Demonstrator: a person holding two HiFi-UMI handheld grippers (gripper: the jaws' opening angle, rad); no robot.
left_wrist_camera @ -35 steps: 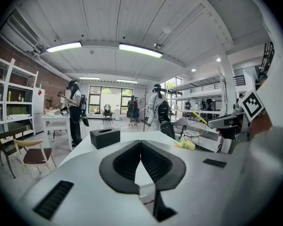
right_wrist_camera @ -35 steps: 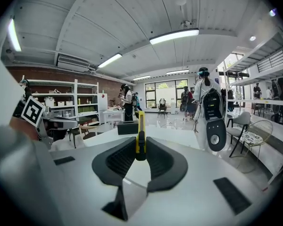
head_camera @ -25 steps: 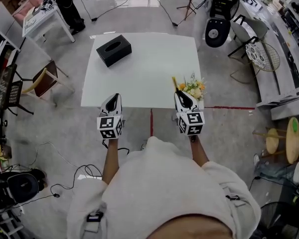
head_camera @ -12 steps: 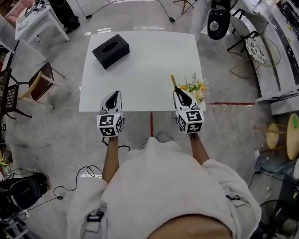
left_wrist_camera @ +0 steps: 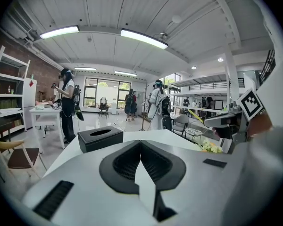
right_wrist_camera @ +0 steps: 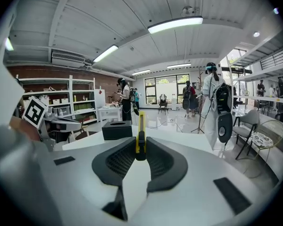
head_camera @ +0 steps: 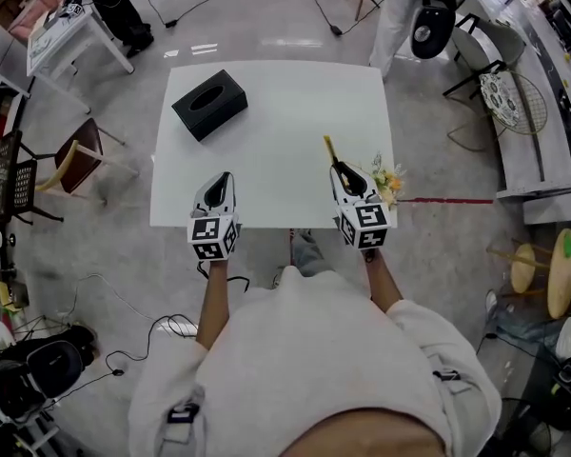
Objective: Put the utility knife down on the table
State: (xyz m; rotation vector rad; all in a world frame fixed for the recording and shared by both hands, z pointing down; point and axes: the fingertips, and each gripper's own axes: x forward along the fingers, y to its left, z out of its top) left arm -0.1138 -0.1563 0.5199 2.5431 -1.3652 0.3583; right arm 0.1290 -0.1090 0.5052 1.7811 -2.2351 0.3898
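The yellow and black utility knife stands upright between the jaws of my right gripper, which is shut on its black end. In the head view its yellow blade end sticks out forward from the right gripper, above the near right part of the white table. My left gripper hovers over the table's near left edge. Its jaws are shut with nothing in them.
A black tissue box sits at the table's far left. A small bunch of flowers lies at the near right edge, just right of the right gripper. Chairs, stands, cables and people stand around the table.
Both grippers have moved forward from the table's near edge to over its surface. The knife stays gripped. The flowers now lie to the right of the right gripper.
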